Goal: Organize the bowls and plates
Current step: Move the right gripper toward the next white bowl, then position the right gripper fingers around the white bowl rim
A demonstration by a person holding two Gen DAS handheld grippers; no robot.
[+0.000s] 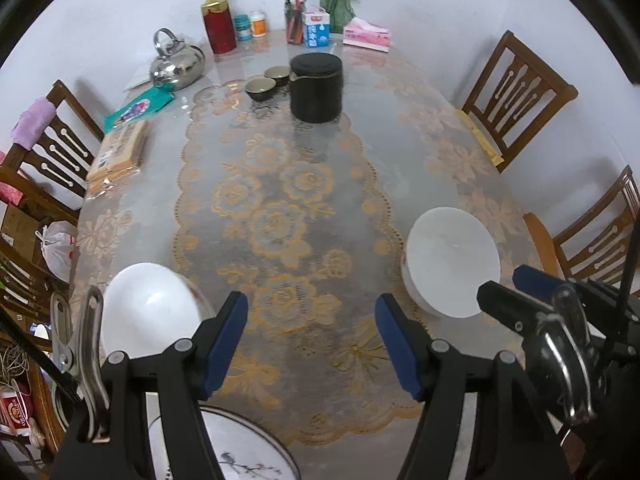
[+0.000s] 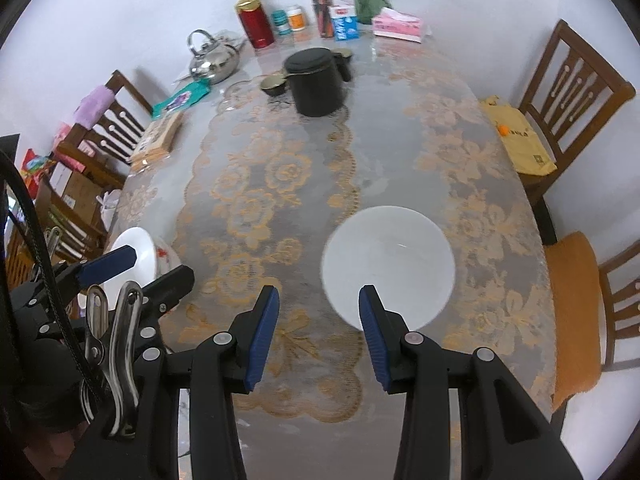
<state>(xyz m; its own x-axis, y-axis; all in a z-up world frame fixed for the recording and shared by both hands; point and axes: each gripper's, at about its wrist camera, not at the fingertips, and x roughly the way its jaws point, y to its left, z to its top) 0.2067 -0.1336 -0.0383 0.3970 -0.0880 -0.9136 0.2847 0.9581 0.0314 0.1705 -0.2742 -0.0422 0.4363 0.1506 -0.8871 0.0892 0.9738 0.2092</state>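
Observation:
A white bowl (image 1: pixel 148 312) with a red pattern sits near the table's left edge, just left of my open left gripper (image 1: pixel 312 320); it also shows in the right wrist view (image 2: pixel 138 258). A second white bowl (image 1: pixel 452 260) sits on the right side; in the right wrist view this bowl (image 2: pixel 388 264) lies just ahead of my open right gripper (image 2: pixel 319 312). A white plate (image 1: pixel 240 444) with a grey painted pattern lies at the near edge under the left gripper. Both grippers are empty and hover above the table.
At the far end stand a black canister (image 1: pixel 316 88), two small dark cups (image 1: pixel 261 89), a steel kettle (image 1: pixel 176 64), a red bottle (image 1: pixel 218 20), a tissue box (image 1: pixel 366 36) and a vase (image 1: pixel 336 0). Wooden chairs (image 1: pixel 516 96) flank the table.

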